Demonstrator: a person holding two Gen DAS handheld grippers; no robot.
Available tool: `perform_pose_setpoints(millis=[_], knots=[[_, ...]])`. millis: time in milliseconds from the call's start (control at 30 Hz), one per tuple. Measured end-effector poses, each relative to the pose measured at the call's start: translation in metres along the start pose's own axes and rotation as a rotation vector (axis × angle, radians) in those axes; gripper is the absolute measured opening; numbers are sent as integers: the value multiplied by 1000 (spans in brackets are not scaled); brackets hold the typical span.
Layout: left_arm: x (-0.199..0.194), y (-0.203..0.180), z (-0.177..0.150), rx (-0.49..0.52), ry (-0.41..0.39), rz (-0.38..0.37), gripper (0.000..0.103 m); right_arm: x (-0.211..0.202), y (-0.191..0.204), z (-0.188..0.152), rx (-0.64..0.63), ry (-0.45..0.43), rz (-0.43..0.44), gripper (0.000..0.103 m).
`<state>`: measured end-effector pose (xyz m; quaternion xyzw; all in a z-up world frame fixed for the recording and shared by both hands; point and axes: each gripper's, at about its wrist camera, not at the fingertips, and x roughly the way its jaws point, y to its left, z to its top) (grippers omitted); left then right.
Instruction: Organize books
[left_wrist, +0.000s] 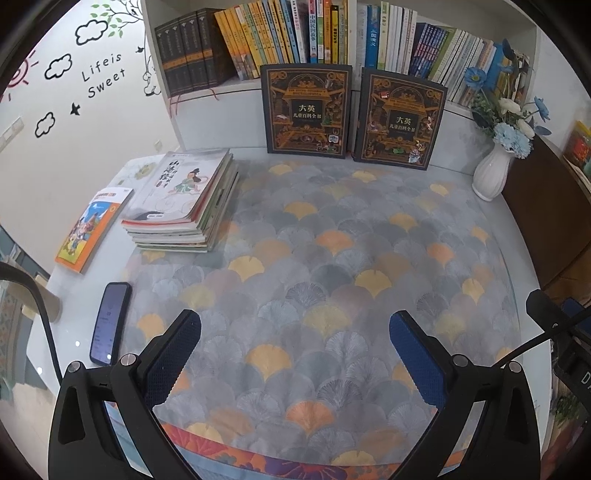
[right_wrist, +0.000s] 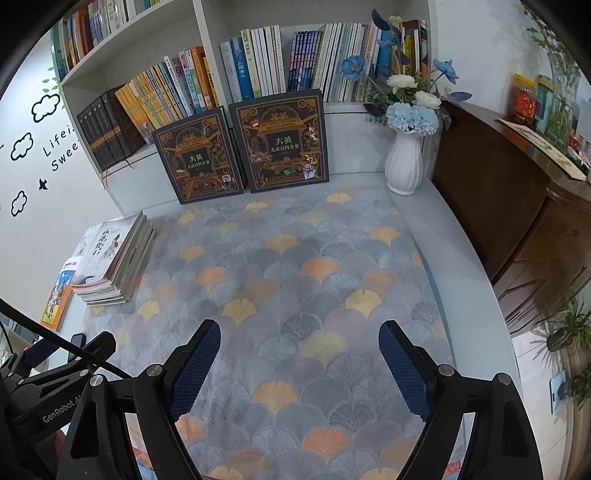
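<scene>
Blue mesh pads line your left hand-held gripper (left_wrist: 294, 328) and right hand-held gripper (right_wrist: 299, 339); both are released, jaws wide with nothing between them, above the fan-patterned cloth (left_wrist: 332, 258) of grey, yellow and orange scallops covering the surface (right_wrist: 461, 258). Your stack of books (left_wrist: 184, 199) lies flat at the far left, soft covers, edges uneven, with an orange book (left_wrist: 92, 229) just beside it. Two dark ornate hardbacks (left_wrist: 306, 109) lean upright against the white bookshelf (right_wrist: 207, 55). Near the right corner stands a ribbed white vase (right_wrist: 404, 162)
</scene>
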<state>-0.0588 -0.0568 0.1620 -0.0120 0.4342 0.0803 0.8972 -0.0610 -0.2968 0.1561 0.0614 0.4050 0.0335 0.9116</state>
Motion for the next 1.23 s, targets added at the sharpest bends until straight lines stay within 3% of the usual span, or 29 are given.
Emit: perform_pose_setpoints(millis=[867, 1233], knots=[[-2, 6, -4, 19, 7, 34, 102, 1, 4, -1, -21, 3, 28, 86], [1, 7, -7, 28, -4, 94, 102, 2, 10, -5, -51, -3, 29, 86]])
